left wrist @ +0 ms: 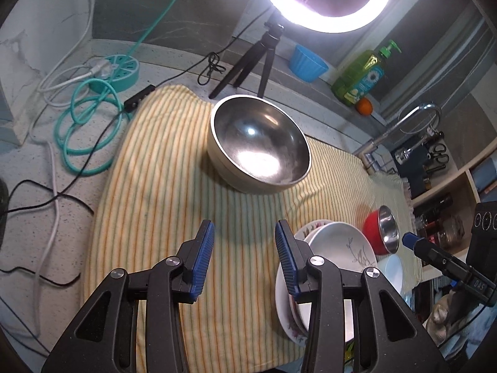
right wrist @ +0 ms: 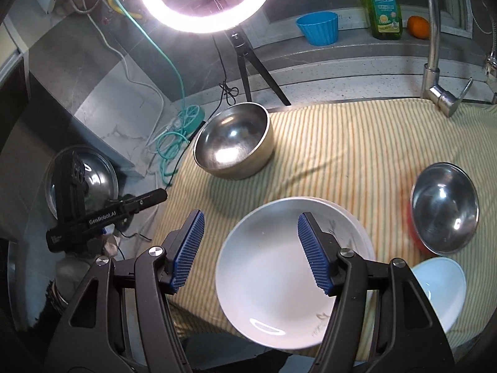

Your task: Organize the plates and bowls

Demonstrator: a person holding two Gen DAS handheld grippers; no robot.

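Striped yellow cloth (right wrist: 357,143) over the tabletop, large steel bowl (right wrist: 233,143) at its far left, white plate stack (right wrist: 270,279) near front edge, red-sided steel bowl (right wrist: 444,211) right of it, small white bowl (right wrist: 441,286) beside, left gripper (left wrist: 245,248) and right gripper (right wrist: 248,248) jaws spread wide, empty.

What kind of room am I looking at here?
Most likely a home kitchen counter: a faucet by the wall, a dish soap bottle on the ledge, and bowls and plates on a striped towel.
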